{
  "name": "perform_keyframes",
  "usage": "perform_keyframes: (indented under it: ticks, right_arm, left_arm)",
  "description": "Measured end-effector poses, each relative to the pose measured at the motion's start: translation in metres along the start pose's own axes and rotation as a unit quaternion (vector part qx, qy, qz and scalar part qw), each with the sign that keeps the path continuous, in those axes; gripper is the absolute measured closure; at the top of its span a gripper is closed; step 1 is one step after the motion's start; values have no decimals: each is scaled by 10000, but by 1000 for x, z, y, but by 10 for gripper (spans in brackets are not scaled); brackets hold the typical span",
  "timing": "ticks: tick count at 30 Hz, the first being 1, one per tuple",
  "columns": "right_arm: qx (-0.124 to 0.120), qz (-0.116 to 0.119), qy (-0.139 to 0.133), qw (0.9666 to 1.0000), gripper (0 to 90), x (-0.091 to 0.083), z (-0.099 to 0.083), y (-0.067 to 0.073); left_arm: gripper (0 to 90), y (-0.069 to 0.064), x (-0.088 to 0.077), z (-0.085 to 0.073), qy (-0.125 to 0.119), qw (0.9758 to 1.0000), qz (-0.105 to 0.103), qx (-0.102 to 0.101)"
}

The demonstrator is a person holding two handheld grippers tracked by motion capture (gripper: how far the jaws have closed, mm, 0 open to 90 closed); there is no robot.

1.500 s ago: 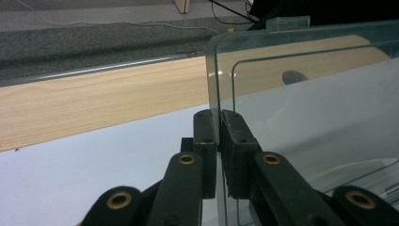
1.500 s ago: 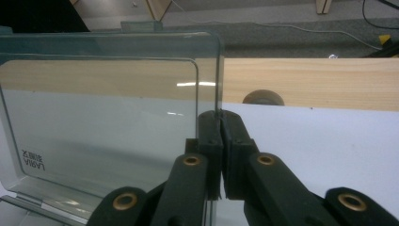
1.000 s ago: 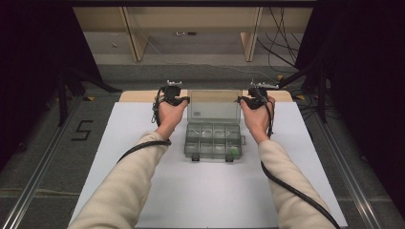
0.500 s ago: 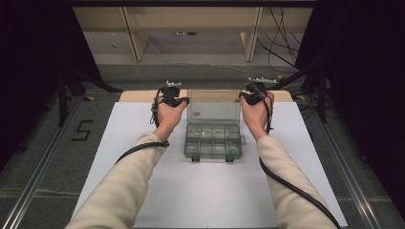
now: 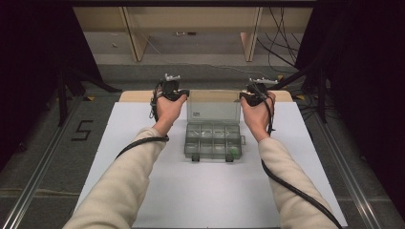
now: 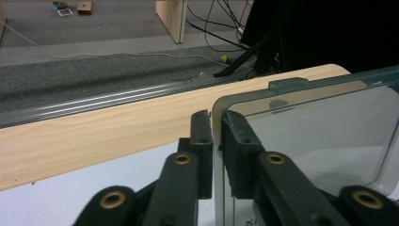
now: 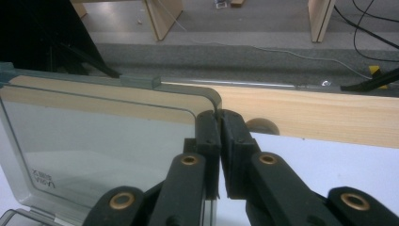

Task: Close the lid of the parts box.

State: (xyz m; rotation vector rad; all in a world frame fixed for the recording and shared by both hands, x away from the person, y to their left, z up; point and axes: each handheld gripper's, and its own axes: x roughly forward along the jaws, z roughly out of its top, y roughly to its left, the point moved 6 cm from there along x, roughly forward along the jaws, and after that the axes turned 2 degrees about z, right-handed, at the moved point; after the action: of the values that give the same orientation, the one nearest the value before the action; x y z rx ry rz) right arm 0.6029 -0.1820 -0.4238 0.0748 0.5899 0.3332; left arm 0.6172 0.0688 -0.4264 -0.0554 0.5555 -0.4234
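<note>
While the clear organizer box [image 5: 213,140] sits mid-table [image 5: 191,200], we clamp its raised lid [image 5: 213,109] by both side edges, left gripper [image 5: 177,95] and right gripper [image 5: 248,98] fingers closed on it.

a white "5" [image 5: 82,130] is marked on the grey floor at the left of the high view, beside the table. a small printed label [image 7: 43,182] sits on the clear lid [image 7: 103,146] at the lower left of the right gripper view, reversed and too blurred to read.
</note>
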Motion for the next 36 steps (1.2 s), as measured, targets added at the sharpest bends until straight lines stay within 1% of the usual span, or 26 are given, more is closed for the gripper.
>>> perform_keyframes:
  ticks: [1,2,3,4,5,6,7,9,11,12,13,14,15,16,17,18,19,22,24,25,26,29,32,33,35,36]
  right_arm:
    - [50,7,14,10000,873,-1,0,1]
    - [-46,0,-37,10000,872,-1,0,-1]
    - [-55,12,-61,10000,872,-1,0,-1]
    - [55,32,-11,10000,872,-3,-2,0]
    - [-25,30,-60,10000,871,-3,-1,-1]
    - [-35,47,-86,9999,871,-3,-2,-1]
    - [20,31,-37,10000,870,-5,-3,0]
    - [30,34,-71,10000,870,-7,-4,0]
    - [19,62,-78,9999,870,-9,-5,0]
    - [-38,61,-140,9999,870,-9,-4,0]
    - [-20,54,-95,9999,870,-11,-5,1]
    - [-97,66,-149,9998,870,-11,-5,0]
    - [-36,65,-118,9999,870,-12,-6,2]
    - [-54,76,-125,9999,870,-13,-6,2]
    - [-61,97,-137,9998,869,-13,-6,1]
    - [-53,103,-135,9998,869,-14,-7,2]
    - [-67,109,-160,9998,869,-14,-7,2]
    - [-37,116,-166,9998,870,-16,-7,2]
    - [-65,122,-185,9997,871,-16,-7,2]
    - [-84,128,-181,9997,871,-17,-7,3]
    - [-92,127,-185,9997,871,-17,-7,3]
    - [-107,124,-164,9997,871,-18,-8,4]
    - [-106,124,-170,9997,872,-19,-8,5]
    - [-187,130,-219,9995,872,-19,-8,4]
    - [-199,145,-212,9995,872,-20,-8,5]
    - [-114,129,-152,9997,872,-21,-9,6]
  left_arm:
    - [845,0,0,0,9,10000,1,29]
    - [849,-1,0,0,-41,10000,-22,-13]
    - [852,-1,0,0,-45,10000,-38,-25]
    - [855,-1,-1,0,-23,10000,-54,-4]
    - [856,-2,-1,0,-47,10000,-42,-22]
    - [857,-2,-3,0,-12,10000,-34,48]
    - [858,-4,-3,0,-62,10000,-31,2]
    - [860,-4,-5,0,-48,10000,-30,51]
    - [861,-5,-7,0,-59,10000,-26,48]
    - [862,-5,-9,-1,-36,9999,-24,96]
    - [862,-6,-10,-1,-85,9999,-49,55]
    - [863,-6,-11,-1,-101,9999,-46,62]
    - [863,-6,-12,-2,-55,9999,-45,96]
    - [863,-7,-14,-2,-58,9999,-45,84]
    - [863,-8,-14,-2,-132,9999,-61,49]
    - [864,-8,-15,-2,-131,9999,-41,46]
    - [864,-8,-16,-3,-118,9998,-36,123]
    - [863,-10,-19,-4,-154,9998,-50,110]
    - [863,-10,-22,-5,-103,9998,-37,183]
    - [863,-10,-23,-5,-136,9997,-19,198]
    - [863,-11,-23,-5,-159,9997,-18,157]
    - [862,-10,-25,-7,-158,9996,-9,231]
    - [861,-12,-27,-7,-191,9995,0,234]
    - [861,-12,-28,-7,-198,9995,-6,237]
    - [861,-12,-29,-8,-176,9995,-9,281]
    - [861,-12,-29,-8,-200,9995,-1,261]
